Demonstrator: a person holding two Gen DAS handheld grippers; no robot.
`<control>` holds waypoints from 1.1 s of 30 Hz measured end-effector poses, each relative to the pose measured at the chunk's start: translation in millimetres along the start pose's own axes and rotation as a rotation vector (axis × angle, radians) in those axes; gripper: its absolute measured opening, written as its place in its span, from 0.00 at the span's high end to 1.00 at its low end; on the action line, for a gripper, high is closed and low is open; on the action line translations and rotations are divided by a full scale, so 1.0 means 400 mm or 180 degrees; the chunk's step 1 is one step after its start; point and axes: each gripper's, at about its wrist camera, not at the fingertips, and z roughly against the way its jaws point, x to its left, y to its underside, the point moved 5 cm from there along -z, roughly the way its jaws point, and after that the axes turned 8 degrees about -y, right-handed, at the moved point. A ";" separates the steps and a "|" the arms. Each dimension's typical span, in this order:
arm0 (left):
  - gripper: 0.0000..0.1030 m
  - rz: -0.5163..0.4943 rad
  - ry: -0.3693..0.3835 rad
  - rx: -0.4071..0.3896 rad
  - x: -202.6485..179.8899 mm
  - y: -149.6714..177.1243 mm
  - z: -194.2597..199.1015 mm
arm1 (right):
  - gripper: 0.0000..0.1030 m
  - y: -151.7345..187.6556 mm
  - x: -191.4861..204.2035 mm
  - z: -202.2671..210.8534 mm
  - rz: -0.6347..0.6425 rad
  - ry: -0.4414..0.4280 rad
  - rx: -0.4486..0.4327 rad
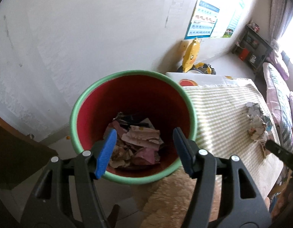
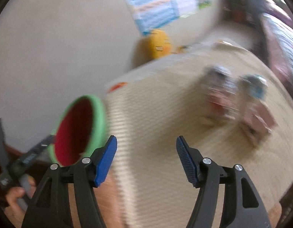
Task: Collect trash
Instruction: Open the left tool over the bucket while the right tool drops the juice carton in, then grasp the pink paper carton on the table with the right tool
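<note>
A round bin (image 1: pixel 133 127), red inside with a green rim, is seen holding torn paper scraps (image 1: pixel 137 144) beside a striped cloth (image 1: pixel 222 114). Crumpled paper wads (image 1: pixel 258 121) lie on the cloth. The left gripper (image 1: pixel 144 148), spread wide and empty, is poised over the bin; the right gripper (image 2: pixel 146 159), likewise wide and empty, is blurred above the cloth.

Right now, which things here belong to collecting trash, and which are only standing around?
For the job:
red bin with paper scraps inside
crumpled paper on the striped tablecloth

Only around:
yellow toy
wall posters
shelf
</note>
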 end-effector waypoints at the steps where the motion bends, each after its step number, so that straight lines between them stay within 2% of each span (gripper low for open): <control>1: 0.43 -0.0024 0.0009 -0.0011 -0.011 -0.001 0.004 | 0.40 0.010 -0.045 0.015 -0.0035 0.0131 -0.0027; 4: 0.42 -0.0161 0.0043 -0.0044 -0.058 0.002 0.020 | 0.40 0.038 -0.166 0.058 -0.0210 0.0411 -0.0052; 7: 0.42 -0.0281 0.0093 -0.0055 -0.107 0.011 0.033 | 0.40 0.070 -0.279 0.097 -0.0496 0.0569 -0.0068; 12: 0.41 -0.0547 0.0281 0.0042 -0.212 0.055 0.056 | 0.39 0.119 -0.403 0.152 -0.0816 0.0703 -0.0121; 15: 0.41 -0.0848 0.0363 0.0048 -0.288 0.095 0.079 | 0.39 0.123 -0.442 0.162 -0.0872 0.0724 -0.0142; 19: 0.38 -0.1171 0.0474 0.0041 -0.367 0.136 0.106 | 0.36 0.092 -0.460 0.153 -0.0731 0.0739 -0.0152; 22: 0.37 -0.1318 0.0512 0.0036 -0.403 0.158 0.120 | 0.31 0.042 -0.473 0.119 -0.0515 0.0782 -0.0096; 27: 0.37 -0.1409 0.0498 0.0019 -0.431 0.171 0.135 | 0.31 -0.004 -0.510 0.044 -0.0457 0.0768 0.0085; 28: 0.37 -0.1422 0.0493 0.0019 -0.436 0.174 0.137 | 0.32 -0.009 -0.515 0.032 -0.0472 0.0724 0.0101; 30: 0.36 -0.1462 0.0482 0.0032 -0.447 0.182 0.138 | 0.57 -0.011 -0.526 0.011 -0.0534 0.0566 0.0135; 31: 0.36 -0.1484 0.0481 0.0033 -0.447 0.185 0.139 | 0.64 -0.007 -0.533 0.004 -0.0584 0.0492 0.0169; 33: 0.36 -0.1525 0.0480 0.0021 -0.457 0.187 0.141 | 0.69 0.008 -0.538 0.011 -0.0743 0.0294 0.0130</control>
